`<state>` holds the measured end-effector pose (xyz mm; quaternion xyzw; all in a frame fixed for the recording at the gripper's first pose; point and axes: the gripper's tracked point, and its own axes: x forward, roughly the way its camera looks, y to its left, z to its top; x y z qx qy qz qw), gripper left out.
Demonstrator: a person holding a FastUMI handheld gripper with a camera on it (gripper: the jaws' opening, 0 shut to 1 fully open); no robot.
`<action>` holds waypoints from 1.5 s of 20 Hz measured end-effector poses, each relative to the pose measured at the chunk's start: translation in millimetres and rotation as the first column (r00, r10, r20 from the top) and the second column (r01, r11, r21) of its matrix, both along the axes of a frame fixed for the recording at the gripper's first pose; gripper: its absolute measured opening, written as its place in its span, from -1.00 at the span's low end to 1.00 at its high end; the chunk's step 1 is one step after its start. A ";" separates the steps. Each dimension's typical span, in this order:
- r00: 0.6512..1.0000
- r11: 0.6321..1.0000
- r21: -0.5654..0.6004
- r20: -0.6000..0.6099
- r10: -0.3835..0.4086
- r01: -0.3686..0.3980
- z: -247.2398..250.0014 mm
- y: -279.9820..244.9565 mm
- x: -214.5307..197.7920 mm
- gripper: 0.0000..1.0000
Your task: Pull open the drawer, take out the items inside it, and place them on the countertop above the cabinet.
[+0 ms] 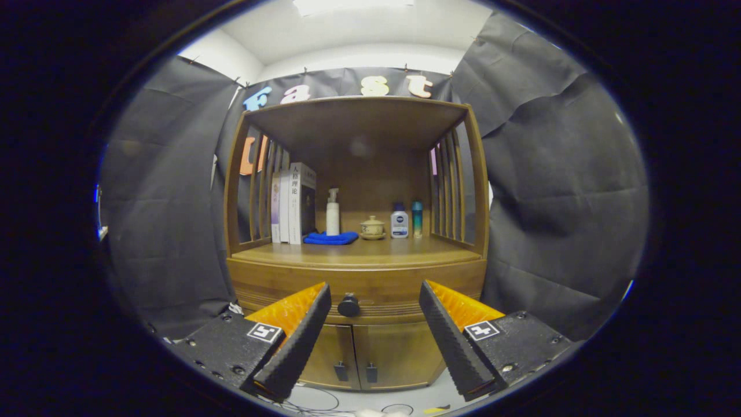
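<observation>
A wooden cabinet (359, 278) stands straight ahead. Its drawer (399, 288) is closed, with a dark round knob (349, 305) on its front. My gripper (375, 295) is open, its fingers spread wide at some distance in front of the drawer. The knob shows between the fingers, nearer the left finger (304, 333). Above the drawer lies the countertop (370, 250), a wooden shelf under a roof with slatted sides. The drawer's contents are hidden.
On the countertop stand books (292, 202) at the left, a white pump bottle (333, 213) on a blue cloth (331, 238), a small lidded pot (372, 227), and two small bottles (405, 221). Below the drawer are two cabinet doors (362, 353). Cables lie on the floor.
</observation>
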<state>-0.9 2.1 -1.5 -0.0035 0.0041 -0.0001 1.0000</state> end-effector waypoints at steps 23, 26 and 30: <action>0.991 0.998 -0.058 -0.130 0.006 -0.014 -117.6 31.2 114.8 0.99; 0.993 0.998 -0.059 -0.121 -0.006 -0.001 -113.8 32.4 136.3 0.90; 0.991 0.996 -0.092 -0.132 -0.002 -0.010 -114.2 30.9 159.9 0.75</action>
